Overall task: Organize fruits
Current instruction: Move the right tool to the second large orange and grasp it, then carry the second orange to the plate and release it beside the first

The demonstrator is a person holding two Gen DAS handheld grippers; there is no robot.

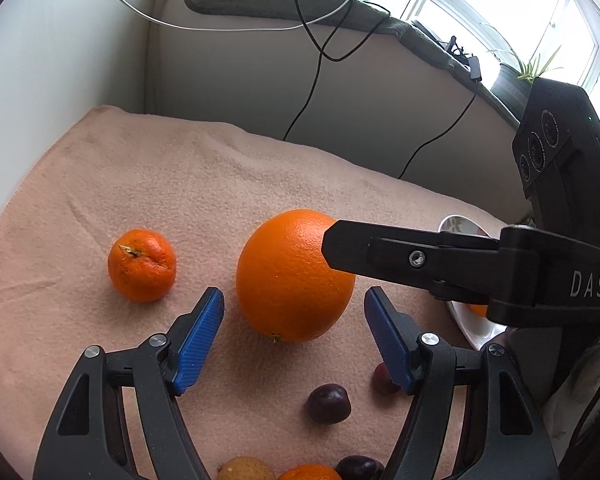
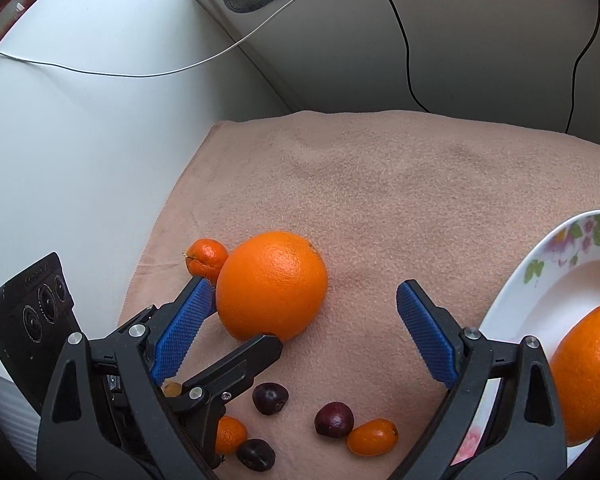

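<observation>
A large round orange (image 1: 294,276) lies on a pink fleece cloth (image 1: 180,184) that covers the tabletop. The left claw (image 1: 294,312) stands wide, with its blue ribbed pads (image 1: 198,344) on both sides of the near part of this orange; the pads do not press on it, and a gap shows at each side. The right claw (image 2: 306,320) is also wide and holds nothing. In the right wrist view its left blue pad (image 2: 184,330) is just beside the large orange, and I cannot tell if it touches the peel; the other pad is well apart from the fruit. In the left wrist view one black finger of the right claw reaches across the far right side of the orange.

A small wrinkled mandarin (image 1: 142,266) lies to the left of the large orange, near it but apart. Nearer to the cameras lie some dark red cherries (image 2: 270,398) and a small oval orange kumquat (image 2: 372,437), which touches one cherry (image 2: 334,420). Another small orange fruit (image 2: 230,434) is partly hidden behind the left claw.

At the right stands a white plate with a flower pattern (image 2: 556,252), and a second large orange (image 2: 588,372) lies in it.
</observation>
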